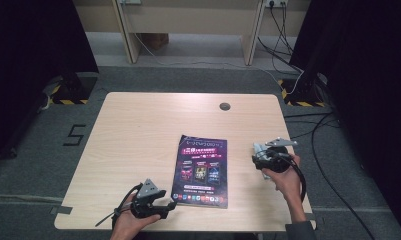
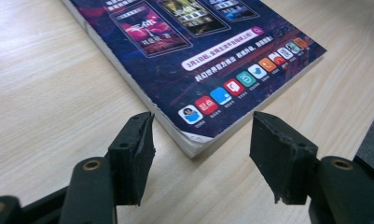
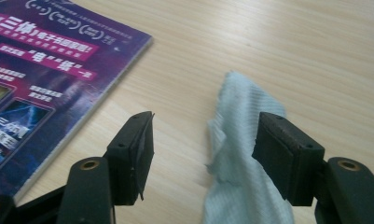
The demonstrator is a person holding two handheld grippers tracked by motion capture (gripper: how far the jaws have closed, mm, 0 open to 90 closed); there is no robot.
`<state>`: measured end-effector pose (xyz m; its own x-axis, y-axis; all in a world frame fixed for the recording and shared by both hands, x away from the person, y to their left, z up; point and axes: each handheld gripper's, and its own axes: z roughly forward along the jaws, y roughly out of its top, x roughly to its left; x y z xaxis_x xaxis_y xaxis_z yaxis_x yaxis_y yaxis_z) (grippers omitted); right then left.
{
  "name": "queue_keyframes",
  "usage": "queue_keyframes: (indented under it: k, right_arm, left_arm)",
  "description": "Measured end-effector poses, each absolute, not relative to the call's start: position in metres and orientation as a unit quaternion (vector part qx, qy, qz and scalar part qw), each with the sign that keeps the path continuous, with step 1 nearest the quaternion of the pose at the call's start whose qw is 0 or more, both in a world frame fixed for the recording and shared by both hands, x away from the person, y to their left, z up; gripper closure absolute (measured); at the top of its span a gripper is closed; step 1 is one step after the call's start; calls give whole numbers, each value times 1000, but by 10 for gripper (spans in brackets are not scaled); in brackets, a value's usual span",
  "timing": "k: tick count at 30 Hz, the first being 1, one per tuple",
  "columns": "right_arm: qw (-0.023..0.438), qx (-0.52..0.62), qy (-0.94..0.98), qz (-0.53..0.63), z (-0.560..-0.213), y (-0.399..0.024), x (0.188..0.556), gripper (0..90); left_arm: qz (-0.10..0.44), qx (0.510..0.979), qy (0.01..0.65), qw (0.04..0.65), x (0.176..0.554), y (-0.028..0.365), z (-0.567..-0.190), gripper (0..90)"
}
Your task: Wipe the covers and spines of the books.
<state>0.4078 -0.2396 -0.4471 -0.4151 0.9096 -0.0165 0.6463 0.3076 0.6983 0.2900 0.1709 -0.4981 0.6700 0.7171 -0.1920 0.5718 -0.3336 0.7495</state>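
At the left of the high view, the left gripper (image 1: pixel 164 207) is held low at the near edge of the surface (image 1: pixel 138 125), just beside the near left corner of the magazine (image 1: pixel 202 170). In the left gripper view its fingers (image 2: pixel 133 154) stand released, one to either side of that corner, and no pad is seen to press on the cover or the pages. The magazine lies flat and closed in the middle of the surface, cover up, so no lifting or opening of it can be counted as done.

Farther right, the right gripper (image 1: pixel 260 155) is held above the surface, well apart from the magazine's right edge. In the right gripper view a pale blue cloth (image 3: pixel 243 158) hangs between its fingers (image 3: pixel 287 154); it appears to rest against the right-hand one, but whether it is truly clamped cannot be told, since a wide gap is left beside the other finger.

Judged from this, the work is at an early stage: cloth at hand, magazine not yet grasped, most steps left.
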Motion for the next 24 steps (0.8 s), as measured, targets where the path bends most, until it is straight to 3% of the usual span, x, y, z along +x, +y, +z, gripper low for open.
queue_keyframes:
  k: [8,15,24]
  right_arm:
    - [210,507,772,321,-446,-262,404,347]
    - [211,510,774,310,-450,-280,401,416]
    - [208,503,787,290,-460,-284,402,492]
  left_arm:
    - [81,811,398,422,290,171,-499,372]
    - [93,802,415,419,293,180,-498,293]
    - [90,802,421,415,294,181,-500,254]
